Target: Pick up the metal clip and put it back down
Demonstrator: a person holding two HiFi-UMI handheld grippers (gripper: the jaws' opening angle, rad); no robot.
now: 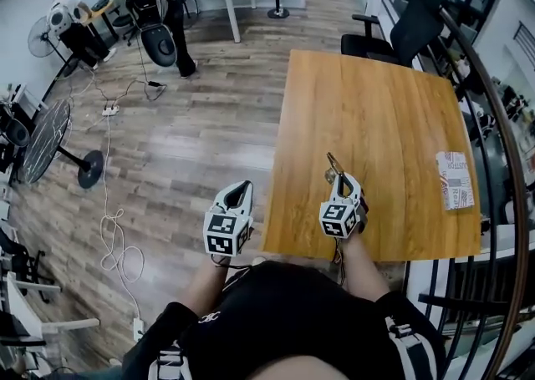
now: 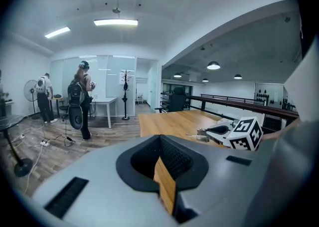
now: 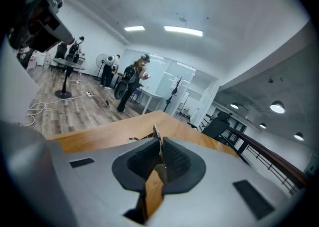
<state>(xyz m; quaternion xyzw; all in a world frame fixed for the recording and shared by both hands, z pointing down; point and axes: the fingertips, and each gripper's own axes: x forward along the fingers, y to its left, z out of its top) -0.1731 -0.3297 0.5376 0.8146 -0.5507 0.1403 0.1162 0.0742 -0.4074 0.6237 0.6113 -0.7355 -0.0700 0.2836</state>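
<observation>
The metal clip (image 1: 333, 164) is pinched in my right gripper (image 1: 338, 179), which is shut on it just above the wooden table (image 1: 376, 111) near its front edge. In the right gripper view the clip's thin metal end (image 3: 155, 132) sticks out past the closed pads of the right gripper (image 3: 159, 143). My left gripper (image 1: 240, 192) hangs off the table's left side over the floor. Its pads meet with nothing between them in the left gripper view (image 2: 160, 143). From there the right gripper (image 2: 239, 132) and the clip (image 2: 202, 133) show over the tabletop.
A white printed packet (image 1: 454, 179) lies near the table's right edge. A black office chair (image 1: 410, 32) stands at the far end and a dark railing (image 1: 493, 119) runs along the right. Fans (image 1: 46, 144), a floor cable (image 1: 113, 236) and people (image 1: 159, 2) are to the left.
</observation>
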